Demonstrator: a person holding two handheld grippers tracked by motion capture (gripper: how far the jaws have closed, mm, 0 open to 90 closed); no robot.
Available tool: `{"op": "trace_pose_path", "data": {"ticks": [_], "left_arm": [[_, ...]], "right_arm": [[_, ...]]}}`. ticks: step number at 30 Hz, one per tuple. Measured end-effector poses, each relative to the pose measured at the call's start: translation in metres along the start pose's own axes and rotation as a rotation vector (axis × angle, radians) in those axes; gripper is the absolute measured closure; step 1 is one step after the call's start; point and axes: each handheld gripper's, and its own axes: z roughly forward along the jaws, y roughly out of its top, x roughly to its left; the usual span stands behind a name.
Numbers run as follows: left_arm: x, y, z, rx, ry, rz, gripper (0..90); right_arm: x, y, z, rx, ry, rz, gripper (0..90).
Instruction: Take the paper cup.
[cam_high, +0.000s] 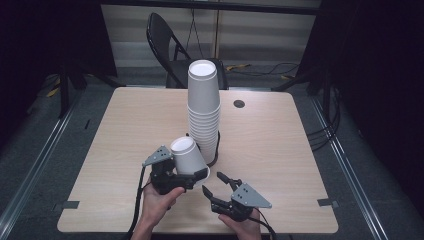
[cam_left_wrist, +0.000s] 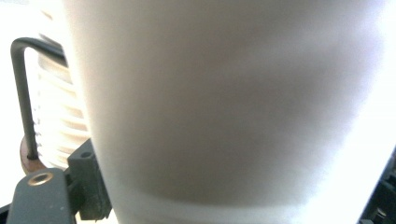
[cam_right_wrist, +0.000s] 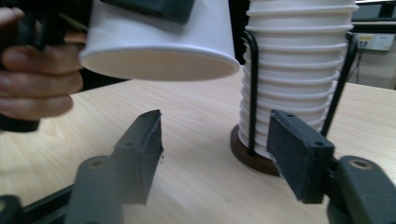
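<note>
The left gripper (cam_high: 192, 176) is clamped on a white paper cup (cam_high: 187, 155), held tilted above the light wooden table (cam_high: 280, 150), base toward the camera, just beside the tall stack of white paper cups (cam_high: 203, 107) in its black wire holder (cam_right_wrist: 252, 93). The cup is plain, tapered and smooth-walled. Nearby to the right, the right gripper (cam_high: 219, 184) has its jaws apart with nothing between them.

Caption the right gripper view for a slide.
Open right gripper below a white paper cup held upside down, beside the cup stack in its wire holder.
</note>
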Motion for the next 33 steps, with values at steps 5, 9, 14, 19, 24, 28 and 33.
{"op": "trace_pose_path", "data": {"ticks": [5,9,14,19,24,28,33], "left_arm": [[0.004,-0.007,0.001,0.006,-0.028,-0.056,13.6],[0.005,-0.012,0.005,0.03,-0.037,-0.082,13.6],[0.007,-0.014,0.008,0.033,-0.073,-0.144,13.6],[0.008,-0.016,0.007,0.037,-0.099,-0.207,13.6],[0.008,-0.018,0.008,0.036,-0.116,-0.252,13.6],[0.007,-0.019,0.009,0.041,-0.136,-0.275,13.6],[0.004,-0.021,0.011,0.047,-0.135,-0.31,13.5]], "right_arm": [[0.004,0.0,0.001,-0.032,0.023,0.03,40.5],[0.007,0.0,0.002,-0.048,0.024,0.015,42.5],[0.008,0.001,0.003,-0.068,0.009,-0.005,44.2],[0.007,0.001,0.003,-0.079,-0.005,-0.025,46.8],[0.005,0.001,0.005,-0.092,-0.015,-0.025,51.2],[0.004,0.002,0.007,-0.104,-0.024,-0.038,53.5],[0.003,0.002,0.01,-0.105,-0.027,-0.049,55.6]]}}
